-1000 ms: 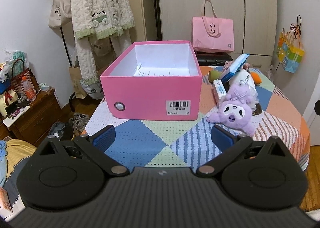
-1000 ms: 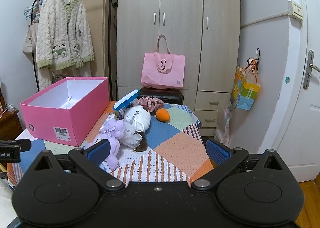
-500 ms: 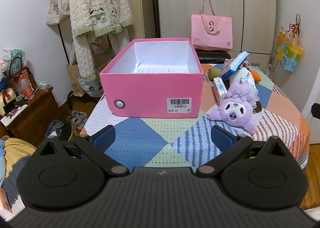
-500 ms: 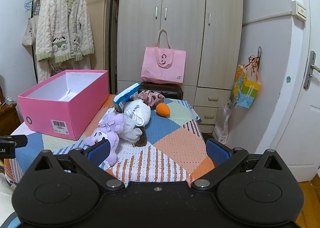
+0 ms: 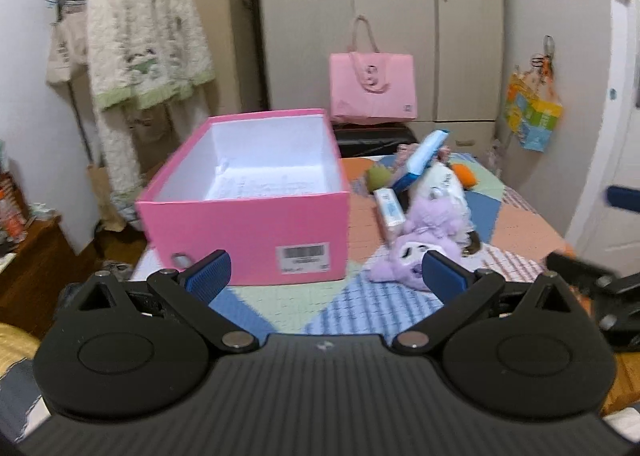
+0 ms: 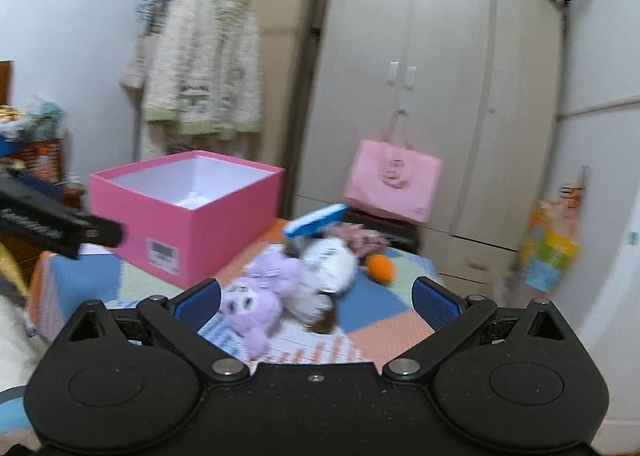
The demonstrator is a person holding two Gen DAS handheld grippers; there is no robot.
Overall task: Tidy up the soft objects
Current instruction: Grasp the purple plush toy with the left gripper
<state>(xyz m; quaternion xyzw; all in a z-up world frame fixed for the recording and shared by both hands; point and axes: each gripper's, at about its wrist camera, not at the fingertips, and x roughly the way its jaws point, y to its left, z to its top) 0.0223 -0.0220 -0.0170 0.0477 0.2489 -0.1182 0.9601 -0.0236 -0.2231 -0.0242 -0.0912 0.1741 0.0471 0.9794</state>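
Both hand-held grippers [image 5: 326,270] [image 6: 316,298] have closed in on the purple plush [image 6: 256,298]

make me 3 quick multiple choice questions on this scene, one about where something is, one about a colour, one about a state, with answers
1. Where does the purple plush toy lie?
A. inside the box
B. on the patchwork cover, beside the box
C. hung on the wardrobe

2. What colour is the outside of the open box?
A. pink
B. green
C. black

3. How do the left hand-held gripper and the right hand-held gripper stand?
A. both open, holding nothing
B. both shut on a toy
C. left shut on the box, right open

Answers:
1. B: the toy rests on the cover next to the box's side, among the other soft things.
2. A: its outer walls are pink and the inside is white.
3. A: in each wrist view the blue fingers stand wide apart with nothing between them.
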